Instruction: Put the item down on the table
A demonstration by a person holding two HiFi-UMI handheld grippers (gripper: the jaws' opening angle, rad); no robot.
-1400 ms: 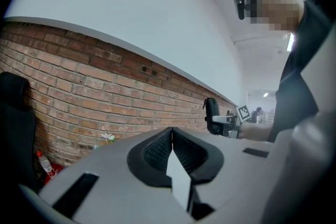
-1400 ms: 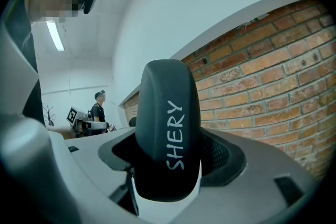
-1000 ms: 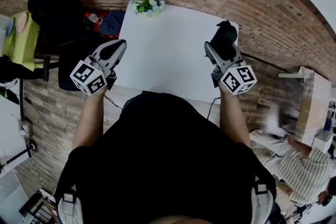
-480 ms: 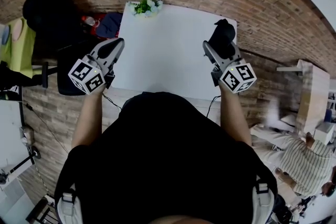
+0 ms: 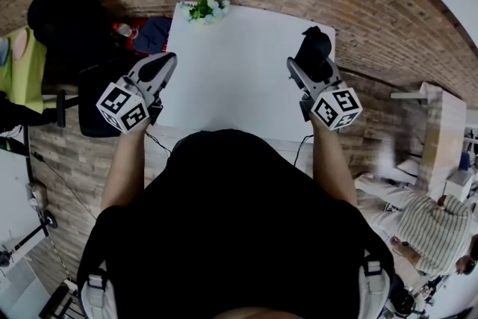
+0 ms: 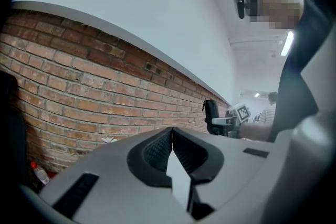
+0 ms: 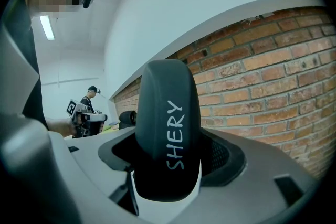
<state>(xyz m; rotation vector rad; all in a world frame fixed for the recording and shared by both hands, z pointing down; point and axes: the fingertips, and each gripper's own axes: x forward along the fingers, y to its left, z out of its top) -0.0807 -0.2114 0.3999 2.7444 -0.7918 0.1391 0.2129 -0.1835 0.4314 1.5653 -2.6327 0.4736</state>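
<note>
The right hand-held gripper [image 5: 309, 72] grips the black case [image 7: 168, 128] over the white surface's [image 5: 231, 71] right edge, so I'd lower it gently inboard before letting go; the left hand-held gripper [image 5: 166, 63] hangs closed, empty.

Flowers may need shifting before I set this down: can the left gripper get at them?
Probably yes. The left gripper is empty, jaws together, and only bare white table lies between it and the flowers at the far edge. It must open first.
</note>
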